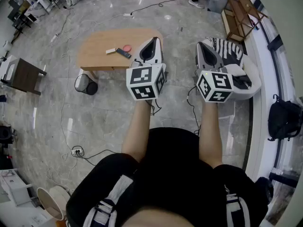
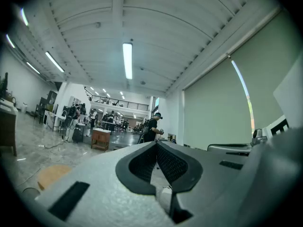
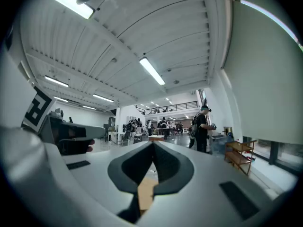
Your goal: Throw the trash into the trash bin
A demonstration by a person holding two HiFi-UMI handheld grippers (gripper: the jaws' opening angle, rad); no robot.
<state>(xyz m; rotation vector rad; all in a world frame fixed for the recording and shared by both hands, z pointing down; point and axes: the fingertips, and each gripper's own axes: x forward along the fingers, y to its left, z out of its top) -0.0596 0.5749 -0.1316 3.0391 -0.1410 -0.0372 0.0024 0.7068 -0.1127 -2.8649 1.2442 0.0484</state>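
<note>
A person stands on a grey marble floor [image 1: 109, 122] facing a low wooden table [image 1: 94, 46], a two-jaw gripper held level in each hand. The left gripper [image 1: 154, 40] reaches over the table's right end, its jaws closed tip to tip with nothing between them. The right gripper [image 1: 201, 44] hangs just off the table's right end, its jaws likewise pressed together and empty.

The black mesh trash bin [image 1: 86, 84] stands on the floor just beside the table's near left corner, touching or nearly touching a table leg. Three small things lie close together near the middle of the tabletop: a white item [image 1: 110, 51], a dark bar-shaped object [image 1: 124, 54] and a pink round object [image 1: 127, 48]. Which of them is trash cannot be told.

Right of the table, beyond the right gripper, sits a white chair [image 1: 251, 77] with a striped cushion [image 1: 227, 48]. A wooden rack [image 1: 241, 13] stands farther off to the table's right, and a black backpack [image 1: 284, 119] lies well to the table's right by the wall. Cables [image 1: 64, 103] trail across the floor from the table's left end.
</note>
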